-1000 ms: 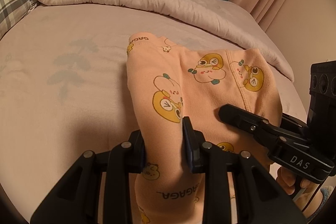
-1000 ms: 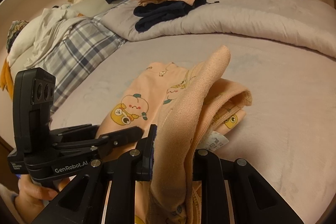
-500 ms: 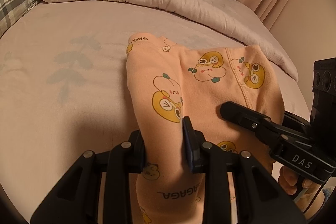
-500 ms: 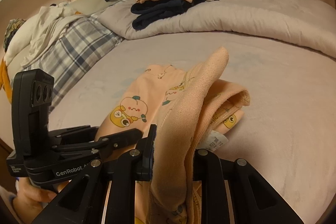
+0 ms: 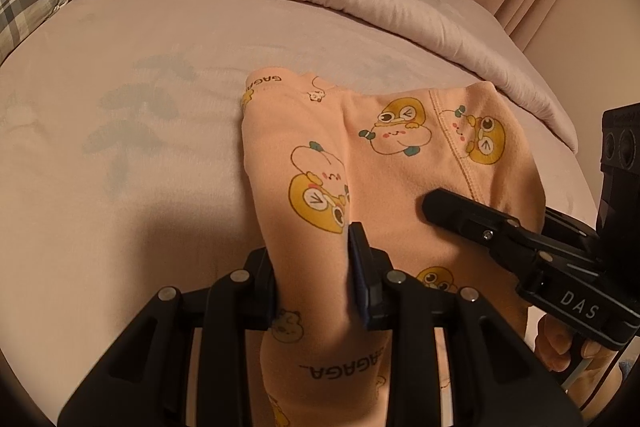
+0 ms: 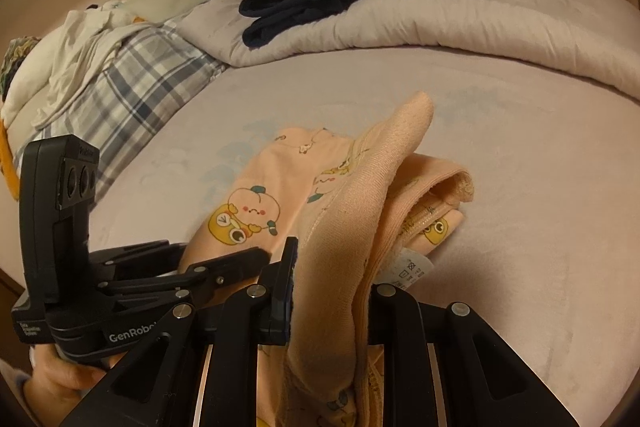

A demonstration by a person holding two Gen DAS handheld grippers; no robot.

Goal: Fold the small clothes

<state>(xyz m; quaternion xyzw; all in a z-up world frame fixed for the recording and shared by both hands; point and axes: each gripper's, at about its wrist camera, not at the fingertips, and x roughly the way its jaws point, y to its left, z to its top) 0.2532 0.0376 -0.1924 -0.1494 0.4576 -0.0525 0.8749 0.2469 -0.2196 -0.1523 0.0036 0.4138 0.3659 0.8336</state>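
Bed (image 5: 120, 155): pale sheet. Peach printed garment (image 5: 384, 155) (cartoon motifs): lies mid-bed, near end lifted, stretching toward 12 o'clock from both claws. Left claw (image 5: 316, 267): clamped on its left fold. Right claw (image 6: 332, 291): clamped on its bunched ribbed edge.

Soft matt cloth garment (image 5: 392, 163), fleecy bedsheet (image 5: 120, 187)

The peach garment (image 5: 400, 163) runs off the bottom edge in both wrist views; its lower end is not visible. The left tool (image 5: 314, 267) has its left pad hidden behind the cloth. The right tool (image 6: 332, 291) has its right pad concealed by the folded waistband. The care label (image 6: 412, 269) print is too small to read.
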